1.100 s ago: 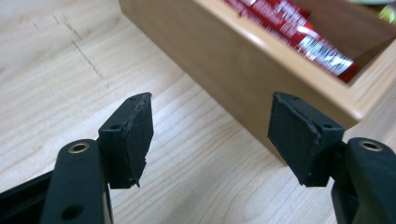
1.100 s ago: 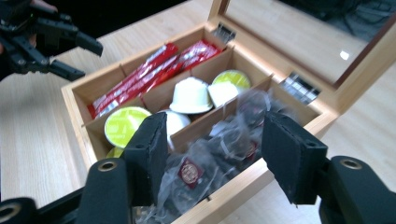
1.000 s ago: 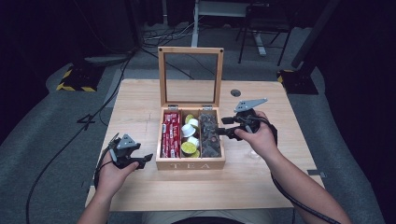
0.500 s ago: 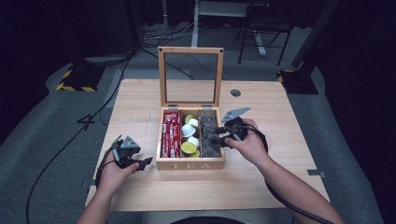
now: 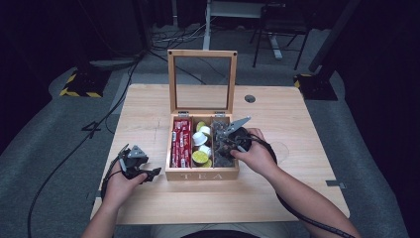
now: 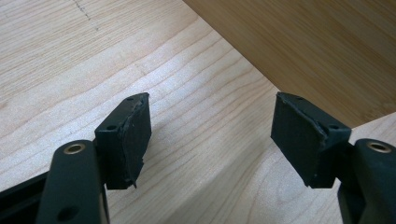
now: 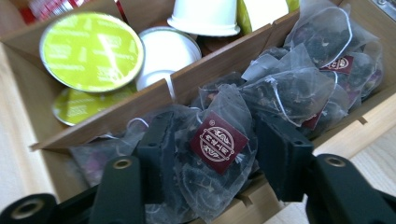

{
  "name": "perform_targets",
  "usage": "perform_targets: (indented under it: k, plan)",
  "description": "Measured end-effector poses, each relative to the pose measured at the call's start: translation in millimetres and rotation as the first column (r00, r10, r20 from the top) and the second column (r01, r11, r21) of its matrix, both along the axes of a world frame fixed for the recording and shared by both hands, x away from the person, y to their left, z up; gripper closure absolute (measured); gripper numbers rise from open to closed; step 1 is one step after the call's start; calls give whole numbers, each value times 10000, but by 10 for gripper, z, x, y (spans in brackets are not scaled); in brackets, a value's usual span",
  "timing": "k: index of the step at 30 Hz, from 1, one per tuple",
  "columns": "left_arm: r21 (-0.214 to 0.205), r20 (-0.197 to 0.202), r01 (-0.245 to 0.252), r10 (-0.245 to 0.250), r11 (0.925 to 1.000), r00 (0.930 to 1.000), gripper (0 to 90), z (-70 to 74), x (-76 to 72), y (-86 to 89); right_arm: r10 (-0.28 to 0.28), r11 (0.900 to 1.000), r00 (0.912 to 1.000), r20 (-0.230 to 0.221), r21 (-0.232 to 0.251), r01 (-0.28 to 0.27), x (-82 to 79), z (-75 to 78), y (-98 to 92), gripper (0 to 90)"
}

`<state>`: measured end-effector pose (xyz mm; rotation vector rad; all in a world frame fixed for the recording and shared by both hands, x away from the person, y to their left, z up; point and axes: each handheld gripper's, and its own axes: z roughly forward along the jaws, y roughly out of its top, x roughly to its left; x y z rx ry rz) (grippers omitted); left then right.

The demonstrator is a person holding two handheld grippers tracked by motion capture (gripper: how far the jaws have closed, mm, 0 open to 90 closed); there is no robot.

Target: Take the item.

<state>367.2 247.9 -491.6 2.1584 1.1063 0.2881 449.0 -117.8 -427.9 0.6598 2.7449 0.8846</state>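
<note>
An open wooden tea box [image 5: 200,176] stands mid-table with its glass lid upright. Its right compartment holds mesh tea bags [image 5: 221,157], the middle one green and white capsules [image 5: 200,148], the left one red packets [image 5: 181,143]. My right gripper [image 5: 225,144] dips into the right compartment. Its jaws have just been closing, and a tea bag with a dark red tag [image 7: 205,182] lies between them in the right gripper [image 7: 215,135] view, unsqueezed. My left gripper [image 5: 153,172] rests open on the table left of the box; the left gripper [image 6: 210,135] view has nothing between the pads.
The box's wooden side wall [image 6: 303,42] rises just ahead of the left gripper. A round cable hole [image 5: 250,98] sits at the table's back right. Bare tabletop [image 5: 297,119] stretches right of the box and in front of it.
My right hand came down and leftward from above the box's right edge into the tea bag compartment. The left hand stayed where it was.
</note>
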Motion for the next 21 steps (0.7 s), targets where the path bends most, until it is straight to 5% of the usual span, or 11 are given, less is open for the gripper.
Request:
perform_targets:
  k: [3,8,21]
  plan:
    - [57,54,38,-38,10000,10000,293,13,-3,1,183,9992,9997,169,-357,-177,-10,-14,31,602]
    - [15,53,54,-54,10000,10000,293,10,-3,-19,301,9992,9993,199,-274,-296,-19,7,22,734]
    - [39,62,61,-62,10000,10000,297,17,-6,-20,179,9963,9998,-9,844,-177,-36,128,-77,776]
